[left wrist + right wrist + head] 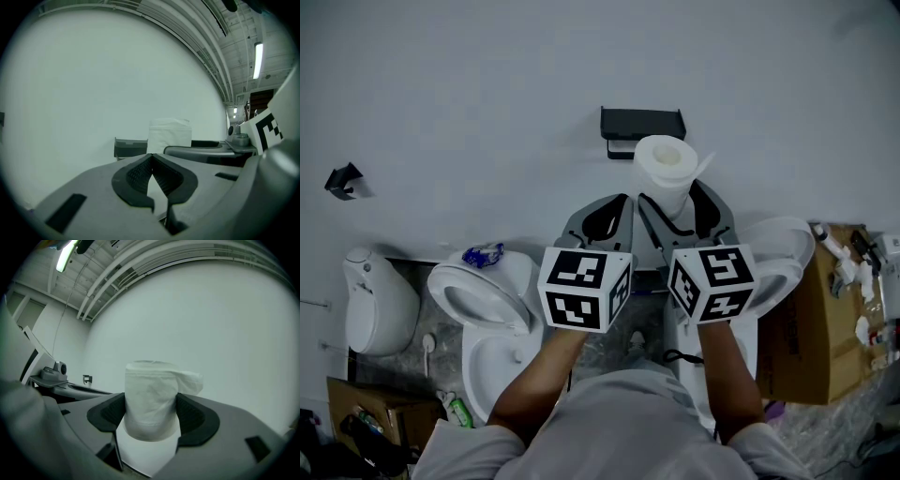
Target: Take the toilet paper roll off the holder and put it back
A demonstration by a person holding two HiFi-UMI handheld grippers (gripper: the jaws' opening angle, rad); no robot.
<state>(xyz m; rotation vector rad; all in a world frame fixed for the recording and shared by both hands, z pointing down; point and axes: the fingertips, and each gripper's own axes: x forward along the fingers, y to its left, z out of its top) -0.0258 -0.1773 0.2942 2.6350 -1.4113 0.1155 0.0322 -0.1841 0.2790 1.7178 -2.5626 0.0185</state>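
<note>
Pinching the toilet paper roll (151, 397) (axis upright) is the right tool (151, 420).

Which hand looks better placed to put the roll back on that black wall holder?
The right gripper: its jaws clamp the toilet paper roll, close to the holder. The left gripper is shut and empty.
</note>
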